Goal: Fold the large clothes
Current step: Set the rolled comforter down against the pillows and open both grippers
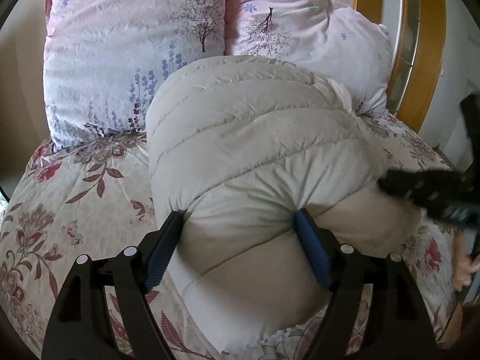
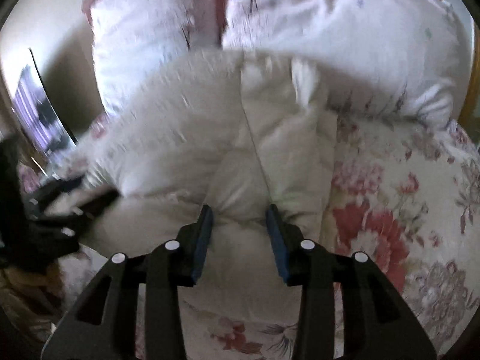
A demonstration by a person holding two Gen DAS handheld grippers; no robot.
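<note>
A puffy cream quilted down jacket lies bunched and folded over on the flowered bedspread. My left gripper pinches a thick roll of the jacket between its blue pads, jaws held wide by the padding. In the right wrist view, which is blurred, my right gripper grips another bulge of the same jacket. The right gripper also shows at the right edge of the left wrist view, and the left gripper shows at the left of the right wrist view.
Two pink flowered pillows lean at the head of the bed behind the jacket. A wooden headboard stands at the right. A dark screen sits beside the bed at the left.
</note>
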